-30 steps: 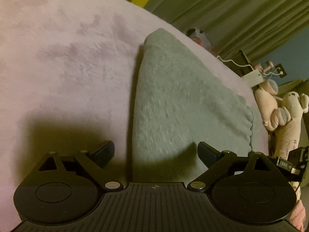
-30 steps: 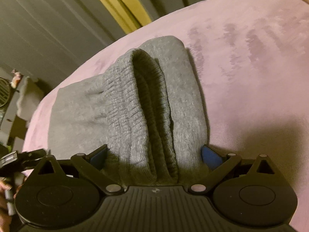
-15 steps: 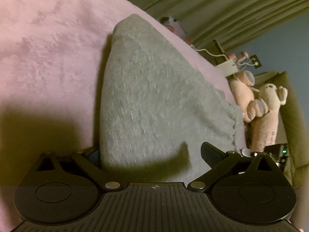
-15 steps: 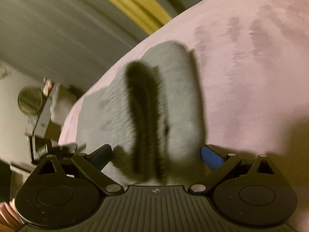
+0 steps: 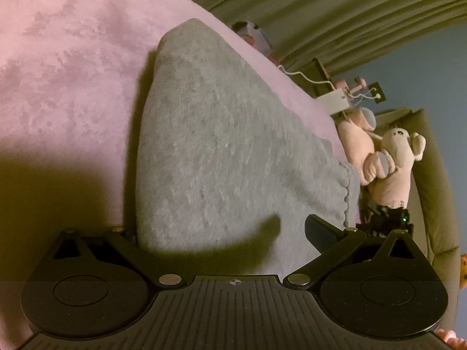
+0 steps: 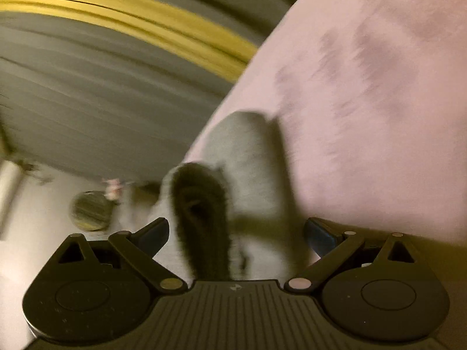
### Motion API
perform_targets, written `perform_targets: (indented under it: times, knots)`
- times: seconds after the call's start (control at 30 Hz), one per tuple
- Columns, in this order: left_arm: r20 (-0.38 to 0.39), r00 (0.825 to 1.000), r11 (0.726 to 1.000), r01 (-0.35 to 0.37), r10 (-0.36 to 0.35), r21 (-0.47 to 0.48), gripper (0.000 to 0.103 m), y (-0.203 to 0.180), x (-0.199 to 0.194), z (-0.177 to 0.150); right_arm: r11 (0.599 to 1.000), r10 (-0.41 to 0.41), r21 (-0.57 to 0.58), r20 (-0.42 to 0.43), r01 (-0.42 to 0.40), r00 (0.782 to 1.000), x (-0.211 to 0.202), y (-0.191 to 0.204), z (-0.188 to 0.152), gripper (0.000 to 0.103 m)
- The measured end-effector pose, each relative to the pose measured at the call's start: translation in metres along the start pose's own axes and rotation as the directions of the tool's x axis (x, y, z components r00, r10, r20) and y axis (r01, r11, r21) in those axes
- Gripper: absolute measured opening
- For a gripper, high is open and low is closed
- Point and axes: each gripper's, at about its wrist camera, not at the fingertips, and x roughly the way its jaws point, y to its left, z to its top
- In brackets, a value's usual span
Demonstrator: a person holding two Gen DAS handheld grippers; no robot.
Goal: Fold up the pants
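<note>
— Pants, grey knit, fill the middle of the left wrist view, lying on the pink blanket. Where do the tongs stand?

— The left gripper has its jaws spread wide, the cloth running between them; the left finger is hidden under the fabric edge at lower left, the right one shows at lower right. I see no clamping.

— And the other?

— The right gripper is also apart, both blue-padded fingers showing, with the blurred pants and a dark fold of them rising between the fingers at centre.

— Any containers?

— None I can make out. Stuffed toys sit at the right edge, curtains at upper right.
</note>
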Motion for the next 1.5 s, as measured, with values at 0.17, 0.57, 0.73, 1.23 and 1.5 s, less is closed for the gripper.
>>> perform_targets:
  times: [0.17, 0.57, 0.73, 1.23, 1.5]
  knots:
    - [0.022, 1.000, 0.999, -0.022, 0.021, 0.048, 0.087, -0.008, 0.008, 0.005, 0.983, -0.080, -0.172, -0.118, 0.059, 0.990, 0.042, 0.028, -0.008, 0.099]
    - [0.116, 0.986, 0.976, -0.137, 0.119, 0.170, 0.036, -0.038, 0.020, 0.011, 0.903, -0.290, -0.331, 0.004, 0.275, 0.957, 0.090, 0.085, -0.022, 0.079]
    - [0.206, 0.971, 0.968, -0.164, 0.124, 0.191, 0.033, -0.045, 0.009, 0.019, 0.887, -0.261, -0.383, 0.040, 0.256, 0.964, 0.115, 0.109, -0.016, 0.078]
    - [0.389, 0.883, 0.903, -0.366, 0.261, 0.225, 0.085, -0.052, -0.042, 0.001, 0.695, -0.480, -0.455, 0.282, 0.556, 0.831, 0.112, 0.149, -0.030, 0.099]
    - [0.311, 0.883, 0.875, -0.428, 0.352, 0.225, 0.098, -0.032, -0.007, -0.008, 0.675, -0.538, -0.436, 0.262, 0.596, 0.801, 0.104, 0.122, -0.055, 0.099]
